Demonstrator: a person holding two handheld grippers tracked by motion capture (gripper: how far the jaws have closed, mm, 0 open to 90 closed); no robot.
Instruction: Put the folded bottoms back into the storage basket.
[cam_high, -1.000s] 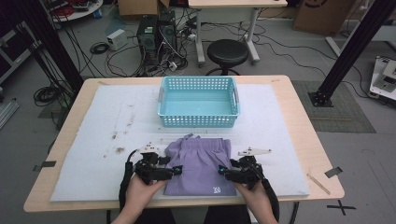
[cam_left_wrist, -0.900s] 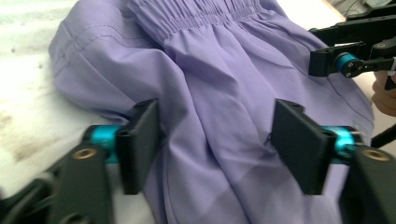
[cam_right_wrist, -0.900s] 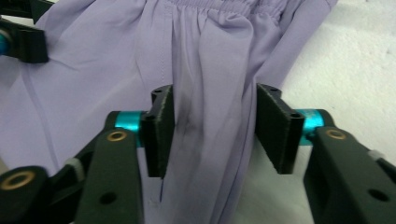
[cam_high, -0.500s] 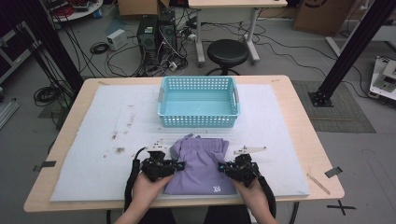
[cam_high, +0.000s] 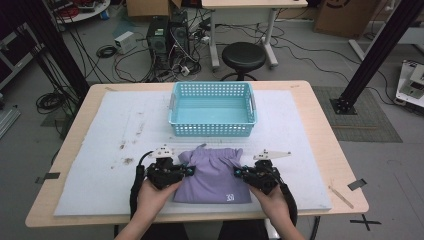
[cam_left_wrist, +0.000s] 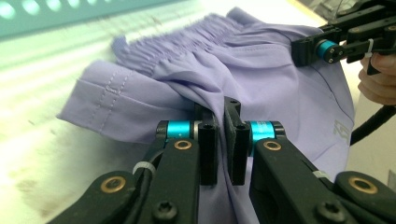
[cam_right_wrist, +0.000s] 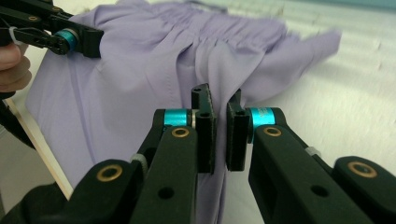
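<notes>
Pinching the purple shorts (cam_high: 214, 175) at opposite side edges, left gripper (cam_high: 186, 170) and right gripper (cam_high: 239, 173); waistband toward the basket (cam_high: 213, 131).

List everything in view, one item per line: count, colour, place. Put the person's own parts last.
Shorts: one, lilac, bunched on the mat at the table's near edge, pinched at both sides.
Basket: one, turquoise, empty, on the mat just beyond the shorts.
Mat: one, pale blue-white, stained at left, covering most of the table.
Table: one, light wood.
Stool: one, black, on the floor beyond the table.
Computer tower: one, black, on the floor among cables.
Left tongs: one, black with blue fittings, shut on the shorts' left side.
Right tongs: one, black with blue fittings, shut on the shorts' right side.
Hands: two, at the near edge.
</notes>
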